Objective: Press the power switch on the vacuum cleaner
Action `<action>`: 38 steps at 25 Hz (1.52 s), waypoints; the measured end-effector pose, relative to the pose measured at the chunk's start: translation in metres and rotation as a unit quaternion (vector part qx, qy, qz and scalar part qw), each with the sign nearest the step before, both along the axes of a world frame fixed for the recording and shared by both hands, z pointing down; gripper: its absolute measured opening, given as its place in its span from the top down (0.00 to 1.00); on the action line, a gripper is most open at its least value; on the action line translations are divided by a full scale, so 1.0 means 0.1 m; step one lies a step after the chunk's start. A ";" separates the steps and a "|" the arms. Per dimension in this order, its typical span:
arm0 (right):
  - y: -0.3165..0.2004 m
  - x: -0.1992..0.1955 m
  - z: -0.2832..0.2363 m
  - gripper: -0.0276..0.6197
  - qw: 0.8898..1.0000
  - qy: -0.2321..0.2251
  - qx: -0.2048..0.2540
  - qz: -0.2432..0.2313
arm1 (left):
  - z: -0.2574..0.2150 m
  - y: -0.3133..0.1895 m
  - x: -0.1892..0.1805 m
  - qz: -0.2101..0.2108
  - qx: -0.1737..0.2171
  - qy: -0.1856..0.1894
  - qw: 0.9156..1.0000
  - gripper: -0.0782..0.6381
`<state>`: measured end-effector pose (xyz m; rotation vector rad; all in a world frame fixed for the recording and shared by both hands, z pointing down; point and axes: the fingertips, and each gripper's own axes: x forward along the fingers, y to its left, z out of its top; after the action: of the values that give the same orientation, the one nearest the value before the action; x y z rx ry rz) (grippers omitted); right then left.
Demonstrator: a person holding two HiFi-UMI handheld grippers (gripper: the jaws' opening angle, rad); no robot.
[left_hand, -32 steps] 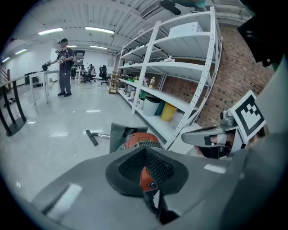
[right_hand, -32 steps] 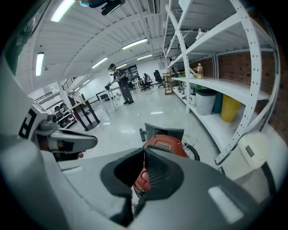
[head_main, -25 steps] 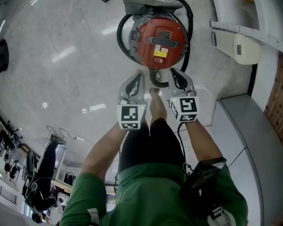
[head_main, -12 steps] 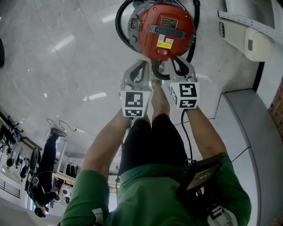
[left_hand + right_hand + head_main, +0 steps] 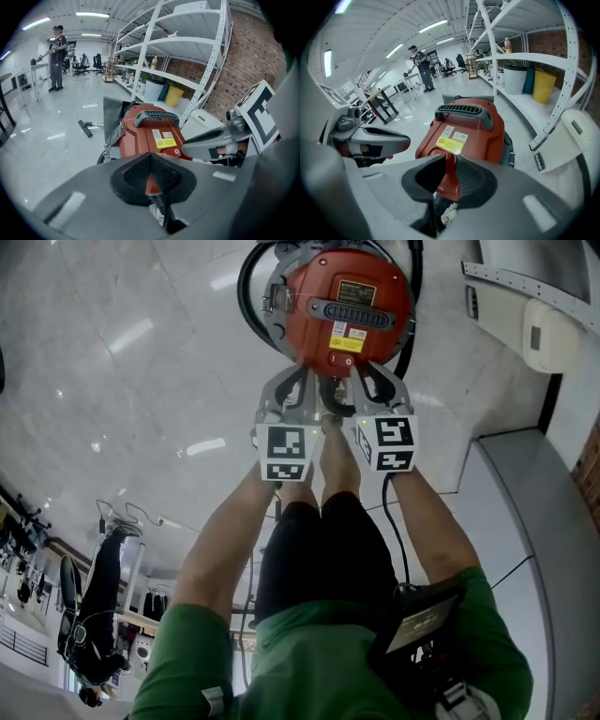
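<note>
A red canister vacuum cleaner [image 5: 347,306] stands on the pale floor at the top of the head view, with a black handle [image 5: 356,313] and yellow label on top. A small round switch [image 5: 335,359] sits at its near edge. My left gripper [image 5: 298,376] and right gripper [image 5: 362,374] are side by side just short of that edge, both shut with nothing held. In the left gripper view the vacuum cleaner [image 5: 150,133] rises right behind the closed left gripper [image 5: 151,176]. The right gripper [image 5: 447,176] points at the vacuum cleaner [image 5: 464,133] at its label end.
A black hose [image 5: 251,296] loops round the vacuum. A white box [image 5: 548,334] and a grey platform [image 5: 525,502] lie to the right. White shelving [image 5: 187,56] stands behind; a floor nozzle [image 5: 85,127] lies left. A person [image 5: 57,56] stands far off.
Both grippers have moved forward towards the vacuum, and their tips now lie at its near edge. They stay shut.
</note>
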<state>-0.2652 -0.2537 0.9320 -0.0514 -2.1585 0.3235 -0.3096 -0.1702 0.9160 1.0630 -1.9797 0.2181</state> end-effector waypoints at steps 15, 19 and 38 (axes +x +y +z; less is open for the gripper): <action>0.01 -0.01 0.03 0.86 1.000 -0.004 -0.011 -0.005 | 0.08 -0.02 0.01 0.002 -0.009 0.005 1.000 0.88; 0.00 0.01 0.04 0.86 1.000 0.003 -0.014 -0.004 | 0.06 -0.03 0.01 0.001 -0.010 0.005 1.000 0.88; -0.03 0.03 0.14 0.85 1.000 0.027 -0.011 -0.008 | 0.04 -0.02 -0.01 -0.007 -0.014 0.001 1.000 0.88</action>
<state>-0.2622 -0.2563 0.9460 -0.0714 -2.1003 0.3352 -0.3110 -0.1717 0.9203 1.0315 -1.9752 0.2365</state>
